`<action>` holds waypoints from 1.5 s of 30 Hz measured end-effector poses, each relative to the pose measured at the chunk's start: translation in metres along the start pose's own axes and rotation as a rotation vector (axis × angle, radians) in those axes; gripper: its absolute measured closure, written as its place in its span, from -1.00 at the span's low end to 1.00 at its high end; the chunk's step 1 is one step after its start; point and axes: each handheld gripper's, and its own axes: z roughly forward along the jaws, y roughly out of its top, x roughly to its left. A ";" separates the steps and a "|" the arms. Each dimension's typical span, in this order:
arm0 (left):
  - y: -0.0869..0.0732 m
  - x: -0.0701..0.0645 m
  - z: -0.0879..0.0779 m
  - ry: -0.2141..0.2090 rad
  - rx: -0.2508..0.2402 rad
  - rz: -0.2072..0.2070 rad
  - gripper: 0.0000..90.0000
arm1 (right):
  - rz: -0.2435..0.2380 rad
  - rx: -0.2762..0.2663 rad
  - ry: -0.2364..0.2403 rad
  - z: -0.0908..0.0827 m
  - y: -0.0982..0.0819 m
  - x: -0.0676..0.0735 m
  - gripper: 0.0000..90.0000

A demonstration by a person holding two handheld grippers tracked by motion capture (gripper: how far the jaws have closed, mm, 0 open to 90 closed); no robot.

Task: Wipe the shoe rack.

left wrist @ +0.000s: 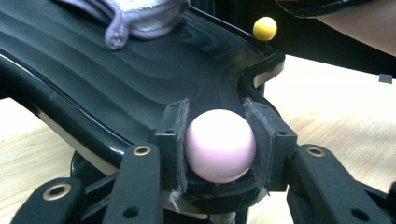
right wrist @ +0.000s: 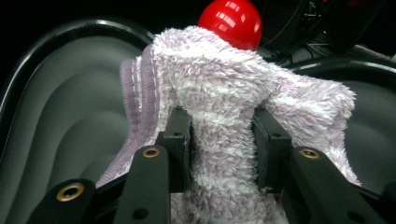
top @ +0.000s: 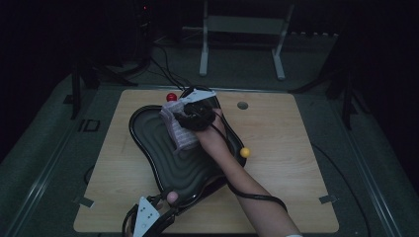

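The right tongs (right wrist: 217, 135) are gripping a fluffy lilac-and-white sock (right wrist: 233, 107), their two black jaws pressing a bunched fold of it from either side, with the rest of the fabric spilling out above and around them. Just past the tips of these tongs, behind the sock, a glossy red ball (right wrist: 230, 22) is sitting at the far rim of a black ridged tray (right wrist: 60, 116). In the high view the right tongs (top: 197, 116) are hovering over the far end of the tray (top: 148, 133), the sock (top: 179, 129) hanging beneath them and touching the tray's wavy floor, and the red ball (top: 171, 97) lying just beyond them.

The left tongs (left wrist: 217, 144) are clamping a pale pink ball (left wrist: 219, 145) that is standing on the near rim of the tray (left wrist: 93, 88), the jaws closed snugly on both sides of it. Ahead of these tongs the sock (left wrist: 135, 18) is lying on the tray's ridges, and a yellow ball (left wrist: 265, 28) is perching on the rim farther off to their right. In the high view the left tongs (top: 168, 202) are sitting at the near edge of the wooden counter (top: 276, 163), and the yellow ball (top: 244, 152) is beside the right forearm
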 end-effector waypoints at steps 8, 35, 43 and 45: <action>0.000 0.000 0.000 0.002 -0.001 0.000 0.33 | -0.017 -0.001 -0.004 -0.009 -0.019 0.008 0.42; 0.000 -0.002 0.000 0.010 0.000 -0.001 0.33 | -0.030 0.037 0.075 -0.070 -0.120 0.037 0.43; 0.000 -0.001 0.000 0.007 0.002 0.001 0.33 | -0.022 0.045 0.086 -0.079 -0.133 0.039 0.43; 0.000 -0.001 0.000 0.009 0.000 -0.003 0.33 | -0.015 0.051 0.094 -0.079 -0.131 0.038 0.42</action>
